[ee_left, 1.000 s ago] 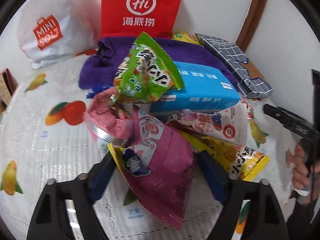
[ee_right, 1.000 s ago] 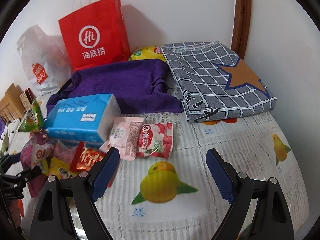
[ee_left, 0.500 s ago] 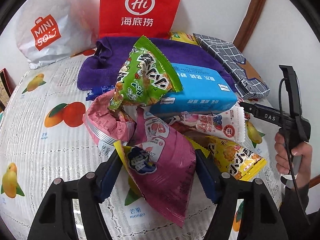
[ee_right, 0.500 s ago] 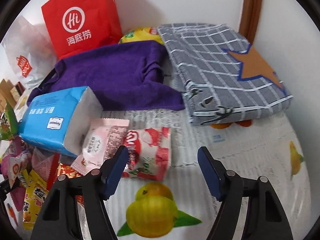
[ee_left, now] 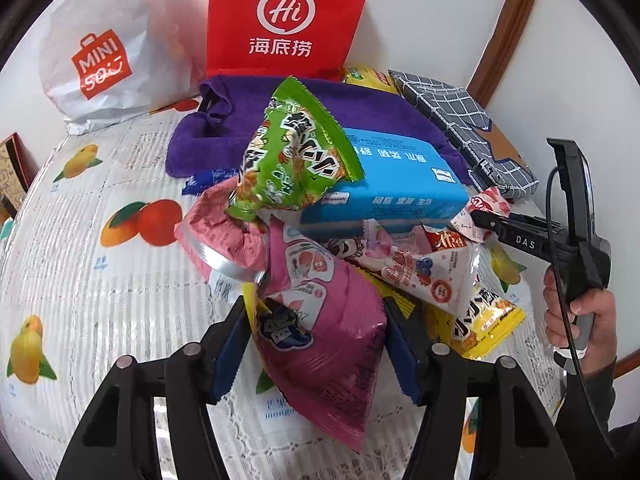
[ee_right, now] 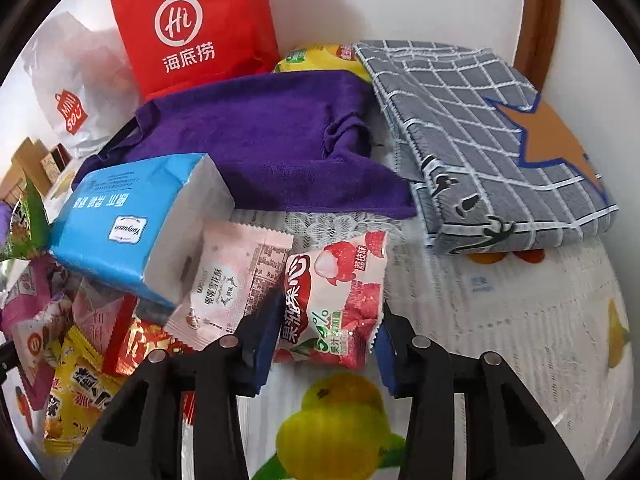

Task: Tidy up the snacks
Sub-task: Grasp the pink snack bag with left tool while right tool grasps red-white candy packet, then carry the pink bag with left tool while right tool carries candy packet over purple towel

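A white wall backs a tabletop covered with a fruit-printed lace cloth, where snack packets lie heaped in front of a red paper bag and a white plastic bag.

The left gripper points steeply down at the heap with a pink snack bag between its blue fingers. The fingers have just been closing, and both pads now sit against the bag's sides. The bag lies tilted, its lower end hanging past the fingertips toward the camera.

The right gripper also points steeply down, at the far right edge of the heap. A red-and-white lychee jelly packet lies flat on the cloth with its near end between the fingers. These have just been closing too; the left pad touches the packet's edge, and the right pad sits at its other corner. In the left wrist view a hand holds this gripper by its handle.

A pale pink packet lies just beside the jelly packet, partly under a blue tissue pack. A green snack bag leans on top of the tissue pack. A purple towel and a folded grey checked cloth lie behind. A yellow packet lies beside the left gripper's right finger.
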Action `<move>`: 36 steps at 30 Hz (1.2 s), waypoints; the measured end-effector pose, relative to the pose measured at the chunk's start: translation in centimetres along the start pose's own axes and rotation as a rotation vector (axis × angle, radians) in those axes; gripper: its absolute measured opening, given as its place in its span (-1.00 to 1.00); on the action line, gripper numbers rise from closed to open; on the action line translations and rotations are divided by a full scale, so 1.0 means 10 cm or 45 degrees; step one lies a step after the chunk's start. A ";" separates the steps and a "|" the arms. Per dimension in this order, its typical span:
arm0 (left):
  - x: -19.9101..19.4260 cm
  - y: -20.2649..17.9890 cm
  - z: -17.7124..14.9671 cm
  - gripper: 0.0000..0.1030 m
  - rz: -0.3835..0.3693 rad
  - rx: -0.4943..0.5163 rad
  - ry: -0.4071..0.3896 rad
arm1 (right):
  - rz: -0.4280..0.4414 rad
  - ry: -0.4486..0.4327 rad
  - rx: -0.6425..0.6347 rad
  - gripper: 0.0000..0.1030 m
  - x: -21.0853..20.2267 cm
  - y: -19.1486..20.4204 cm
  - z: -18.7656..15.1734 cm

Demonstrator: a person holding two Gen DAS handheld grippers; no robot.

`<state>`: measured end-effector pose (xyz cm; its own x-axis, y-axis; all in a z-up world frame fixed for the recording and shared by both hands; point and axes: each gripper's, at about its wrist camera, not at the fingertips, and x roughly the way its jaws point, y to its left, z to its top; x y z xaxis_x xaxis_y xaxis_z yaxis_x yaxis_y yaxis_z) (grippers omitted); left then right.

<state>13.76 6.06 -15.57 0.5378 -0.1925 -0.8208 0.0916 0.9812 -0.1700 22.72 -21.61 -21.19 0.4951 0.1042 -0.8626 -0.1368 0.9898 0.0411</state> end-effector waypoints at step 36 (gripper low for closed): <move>-0.87 -0.35 0.46 0.14 -0.020 0.013 -0.190 | 0.089 -0.265 0.088 -0.66 -1.46 0.15 -0.05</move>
<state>12.63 4.42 -5.32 0.6548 -0.2036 -0.7279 0.1086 0.9784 -0.1760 14.84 -21.72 -8.80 0.6539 0.1834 -0.7340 -0.1212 0.9830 0.1377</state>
